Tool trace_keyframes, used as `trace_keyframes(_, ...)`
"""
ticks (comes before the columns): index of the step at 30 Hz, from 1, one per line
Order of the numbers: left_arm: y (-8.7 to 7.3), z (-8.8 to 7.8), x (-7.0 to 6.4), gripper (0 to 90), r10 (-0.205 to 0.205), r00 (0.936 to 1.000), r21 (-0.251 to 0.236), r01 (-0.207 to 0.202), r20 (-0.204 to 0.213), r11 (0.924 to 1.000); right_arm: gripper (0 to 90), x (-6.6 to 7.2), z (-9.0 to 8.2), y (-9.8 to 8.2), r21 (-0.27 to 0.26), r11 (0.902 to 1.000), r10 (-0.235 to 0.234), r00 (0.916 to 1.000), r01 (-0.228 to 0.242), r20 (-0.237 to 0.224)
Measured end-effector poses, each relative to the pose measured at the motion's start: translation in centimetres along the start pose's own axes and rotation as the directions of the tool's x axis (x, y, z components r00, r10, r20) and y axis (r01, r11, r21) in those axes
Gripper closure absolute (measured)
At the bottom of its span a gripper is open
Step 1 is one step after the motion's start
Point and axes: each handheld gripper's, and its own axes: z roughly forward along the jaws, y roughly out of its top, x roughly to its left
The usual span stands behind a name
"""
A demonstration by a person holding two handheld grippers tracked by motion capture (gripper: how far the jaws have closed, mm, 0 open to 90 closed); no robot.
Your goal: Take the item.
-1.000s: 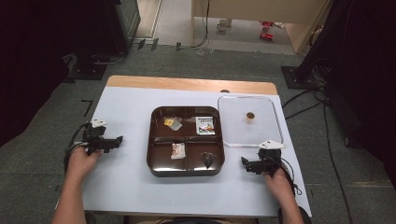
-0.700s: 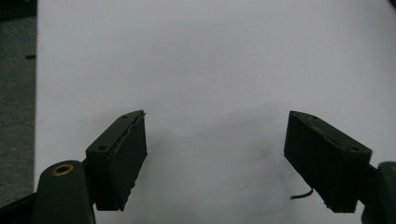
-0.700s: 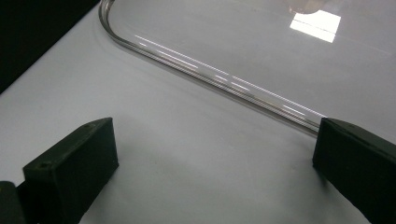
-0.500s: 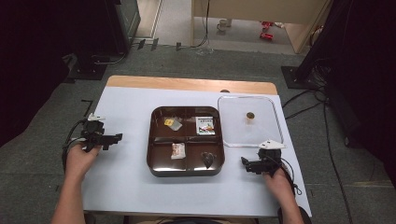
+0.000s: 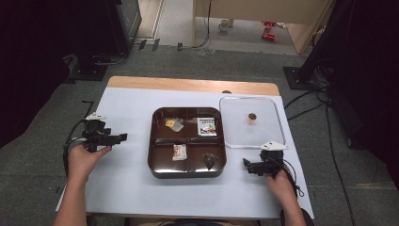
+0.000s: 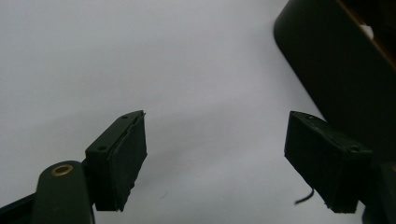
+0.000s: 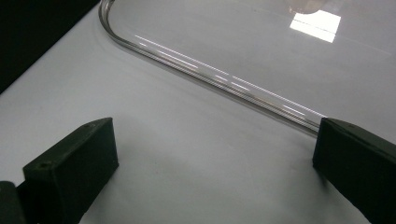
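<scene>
1. The left gripper [image 5: 123, 137] is held above the white worktop [image 5: 127, 188] at its left side, pointed toward the brown tray [image 5: 188, 171]; its fingers [image 6: 119, 158] are spread wide with nothing between them, having just been closing a little.
2. In the left gripper view, only bare worktop is seen between the fingers, and the tray's dark outer wall [image 6: 336, 79] is seen at the upper right.
3. The tray is set at the middle of the worktop, divided into four compartments: a yellow wrapped piece [image 5: 174, 124] at rear left, a printed packet [image 5: 206, 126] at rear right, a pale packet [image 5: 179, 151] at front left, a dark item [image 5: 209, 160] at front right.
4. A clear lid [image 5: 251, 123] is laid flat just right of the tray.
5. The right gripper [image 5: 245, 164] is held low near the lid's front edge [image 7: 224, 79]; its fingers [image 7: 70, 172] are spread, with nothing gripped.
</scene>
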Motion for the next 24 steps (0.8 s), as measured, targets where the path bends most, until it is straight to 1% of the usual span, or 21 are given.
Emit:
trace_keyframes(2,0.1,-0.1,-0.3,22.2,0.009,0.9999,-0.014,-0.009,0.013,0.9999,0.0,0.0,0.0,0.0,0.000,1.0000,0.000,1.0000,0.000,0.000)
trace_keyframes(4,0.2,-0.3,-0.8,24.6,0.033,0.9993,-0.026,-0.033,0.018,0.9991,0.0,0.0,0.0,0.0,0.000,1.0000,0.000,1.0000,0.000,0.000)
trace_keyframes(5,0.2,-0.3,-0.8,24.6,0.033,0.9993,-0.026,-0.033,0.018,0.9991,0.0,0.0,0.0,0.0,0.000,1.0000,0.000,1.0000,0.000,0.000)
trace_keyframes(8,0.4,-0.4,-1.4,24.5,0.059,0.9978,-0.038,-0.058,0.028,0.9976,0.0,0.0,0.0,0.0,0.001,1.0000,-0.001,1.0000,0.001,0.000)
trace_keyframes(10,0.5,-0.4,-1.8,24.0,0.067,0.9972,-0.045,-0.065,0.035,0.9969,0.0,0.0,0.0,0.0,0.001,1.0000,-0.001,1.0000,0.001,0.000)
trace_keyframes(15,0.7,-0.5,-2.5,23.5,0.090,0.9954,-0.052,-0.088,0.034,0.9948,0.0,0.0,0.0,0.0,0.000,1.0000,-0.001,1.0000,0.001,0.000)
trace_keyframes(16,0.8,-0.5,-2.7,24.6,0.094,0.9946,-0.053,-0.091,0.044,0.9944,0.0,0.0,0.0,0.0,0.001,1.0000,-0.001,1.0000,0.001,0.000)
trace_keyframes(19,0.9,-0.6,-3.2,26.1,0.119,0.9921,-0.067,-0.116,0.039,0.9910,0.0,0.0,0.0,0.0,0.000,1.0000,0.000,1.0000,0.000,0.000)
trace_keyframes(20,0.9,-0.6,-3.5,28.5,0.127,0.9910,-0.074,-0.123,0.043,0.9896,0.0,0.0,0.0,0.0,0.001,1.0000,0.000,1.0000,0.000,0.000)
trace_keyframes(22,1.1,-0.7,-3.9,28.9,0.141,0.9889,-0.087,-0.137,0.045,0.9868,0.0,0.0,0.0,0.0,0.001,1.0000,0.000,1.0000,0.000,0.000)
trace_keyframes(24,1.2,-0.7,-4.2,29.1,0.145,0.9879,-0.093,-0.140,0.055,0.9858,0.0,0.0,0.0,0.0,0.000,1.0000,0.000,1.0000,0.000,0.000)
